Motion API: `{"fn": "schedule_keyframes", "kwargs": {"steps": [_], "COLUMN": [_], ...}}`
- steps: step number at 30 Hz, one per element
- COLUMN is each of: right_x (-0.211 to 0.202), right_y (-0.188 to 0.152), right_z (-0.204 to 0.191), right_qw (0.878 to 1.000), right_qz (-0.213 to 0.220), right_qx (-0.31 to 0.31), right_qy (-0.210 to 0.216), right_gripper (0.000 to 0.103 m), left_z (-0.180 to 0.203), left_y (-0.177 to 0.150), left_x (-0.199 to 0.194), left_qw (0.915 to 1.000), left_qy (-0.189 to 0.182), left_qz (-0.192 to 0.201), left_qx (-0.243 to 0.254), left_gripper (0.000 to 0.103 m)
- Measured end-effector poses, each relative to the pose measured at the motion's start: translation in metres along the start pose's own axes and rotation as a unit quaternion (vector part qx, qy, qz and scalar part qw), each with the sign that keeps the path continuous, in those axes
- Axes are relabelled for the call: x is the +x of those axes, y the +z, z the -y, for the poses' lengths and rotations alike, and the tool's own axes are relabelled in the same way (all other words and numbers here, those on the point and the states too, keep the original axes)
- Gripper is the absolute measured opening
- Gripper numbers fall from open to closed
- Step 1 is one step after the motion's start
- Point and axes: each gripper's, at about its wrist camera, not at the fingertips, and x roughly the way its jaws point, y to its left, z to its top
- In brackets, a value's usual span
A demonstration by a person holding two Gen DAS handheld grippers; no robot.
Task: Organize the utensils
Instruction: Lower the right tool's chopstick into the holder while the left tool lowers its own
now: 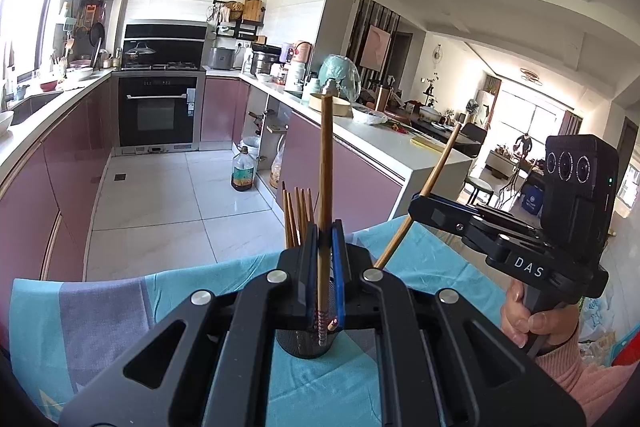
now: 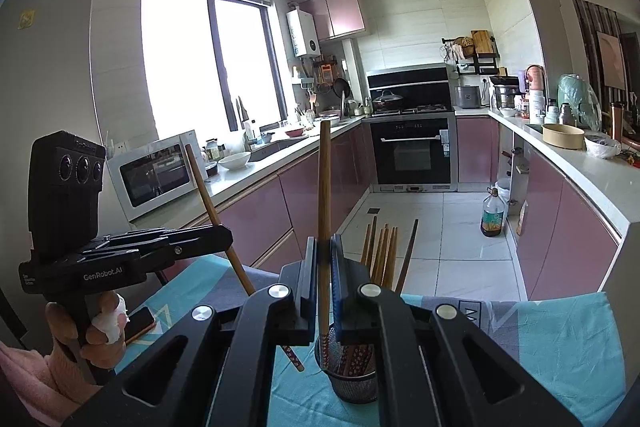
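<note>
Each gripper is clamped on one wooden chopstick. The left gripper (image 1: pixel 326 247) has its jaws closed tight on the left chopstick (image 1: pixel 325 163), which stands nearly upright, its patterned lower tip hanging at the mouth of the black mesh holder (image 1: pixel 306 343). The right gripper (image 2: pixel 323 259) is likewise closed hard on the right chopstick (image 2: pixel 323 187), also close to vertical, its patterned end just above or just inside the holder's rim; the exact depth cannot be read from either view. The holder stands on the table's teal and grey cloth (image 2: pixel 540 339) and already contains a bundle of chopsticks (image 2: pixel 382 247) leaning toward its far side, one darker stick splayed out to the right. Seen from the opposite wrist camera, each held stick appears tilted, so neither is truly plumb. Judgement: the step in hand is seating both sticks in the holder alongside the bundle. To do it well, each tip should be brought clearly inside the rim on the near, unoccupied side, the two sticks kept apart so they do not cross, and the jaws released only once the tip is well down, since a stick let go at the rim may tip out or jostle the light mesh holder. A phone (image 2: pixel 140 323) lies on the cloth near the left hand (image 2: pixel 94 327), clear of the work. Beyond the table are pink kitchen cabinets, a built-in oven (image 2: pixel 414 151) and a microwave (image 2: pixel 156 175).
</note>
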Motion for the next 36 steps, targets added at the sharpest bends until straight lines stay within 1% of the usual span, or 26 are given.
{"fn": "schedule_keyframes", "kwargs": {"steps": [6,14,21,26,36], "right_x": [0.004,0.017,0.025,0.033,0.04], "right_y": [0.004,0.001,-0.003,-0.006,-0.011], "right_z": [0.004,0.008,0.006,0.007,0.008], "right_qw": [1.0,1.0,0.999,0.999,0.999], "right_qz": [0.001,-0.011,-0.021,-0.03,-0.044], "right_qx": [-0.001,0.0,0.0,0.001,0.006], "right_qy": [-0.006,-0.017,-0.025,-0.029,-0.031], "right_gripper": [0.005,0.005,0.005,0.005,0.005], "left_z": [0.003,0.014,0.019,0.018,0.013], "left_y": [0.005,0.002,0.001,-0.002,0.006], "left_x": [0.001,0.009,0.02,0.029,0.037], "left_qw": [0.9999,0.9996,0.9997,0.9996,0.9992], "left_qy": [0.006,0.025,0.022,0.015,0.016], "left_qz": [0.009,0.005,-0.005,-0.021,-0.036], "left_qx": [0.005,0.014,0.012,0.007,0.004], "left_gripper": [0.008,0.008,0.008,0.008,0.008]}}
